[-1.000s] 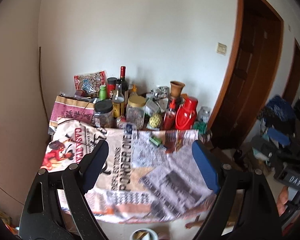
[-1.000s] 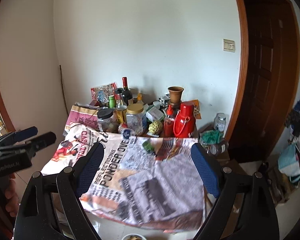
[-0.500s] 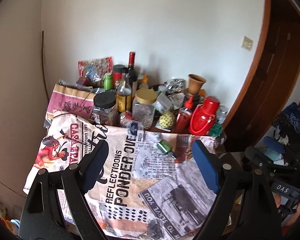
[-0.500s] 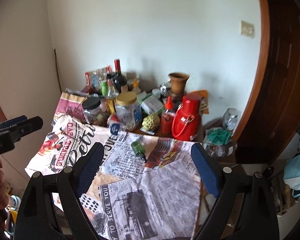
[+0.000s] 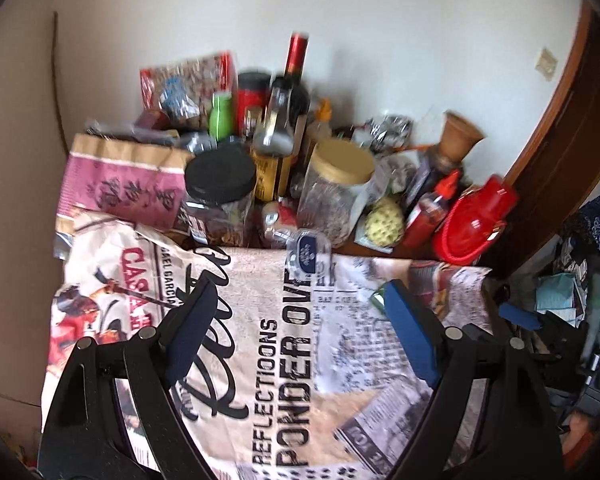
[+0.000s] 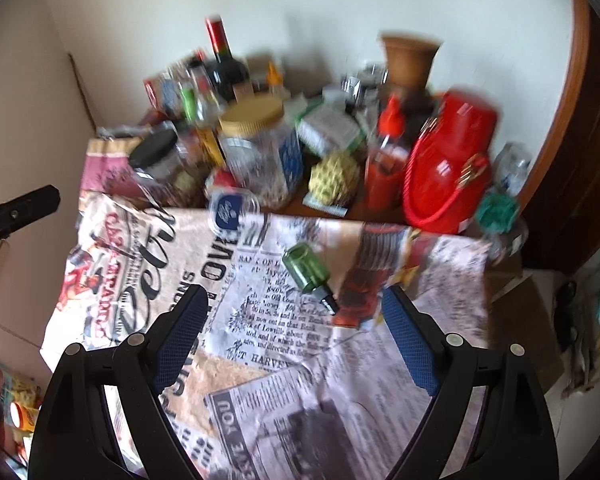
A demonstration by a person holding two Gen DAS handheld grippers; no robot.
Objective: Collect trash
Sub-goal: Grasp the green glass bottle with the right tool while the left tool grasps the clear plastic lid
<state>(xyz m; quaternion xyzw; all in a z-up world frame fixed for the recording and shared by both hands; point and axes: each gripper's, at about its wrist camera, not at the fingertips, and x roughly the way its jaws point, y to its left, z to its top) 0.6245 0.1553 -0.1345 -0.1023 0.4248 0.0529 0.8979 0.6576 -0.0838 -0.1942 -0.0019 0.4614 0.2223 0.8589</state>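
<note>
A small green bottle [image 6: 306,268] with a black cap lies on its side on the newspaper-print tablecloth [image 6: 284,344]; in the left wrist view only its edge [image 5: 377,299] shows behind a finger. A clear plastic cup with a blue label [image 6: 230,210] lies at the cloth's far edge, also in the left wrist view [image 5: 308,249]. My right gripper [image 6: 294,306] is open and empty, just short of the green bottle. My left gripper [image 5: 300,300] is open and empty above the cloth, short of the cup.
The back of the table is crowded: a red thermos jug [image 6: 450,160], a red sauce bottle [image 6: 384,160], jars [image 5: 332,188], a wine bottle [image 5: 296,80], a clay vase [image 6: 410,62], a pink paper bag [image 5: 120,184]. A brown door frame [image 5: 560,128] stands right.
Both grippers have moved forward and down toward the table. The green bottle and the cup now appear larger and closer. Both grippers stay open.
</note>
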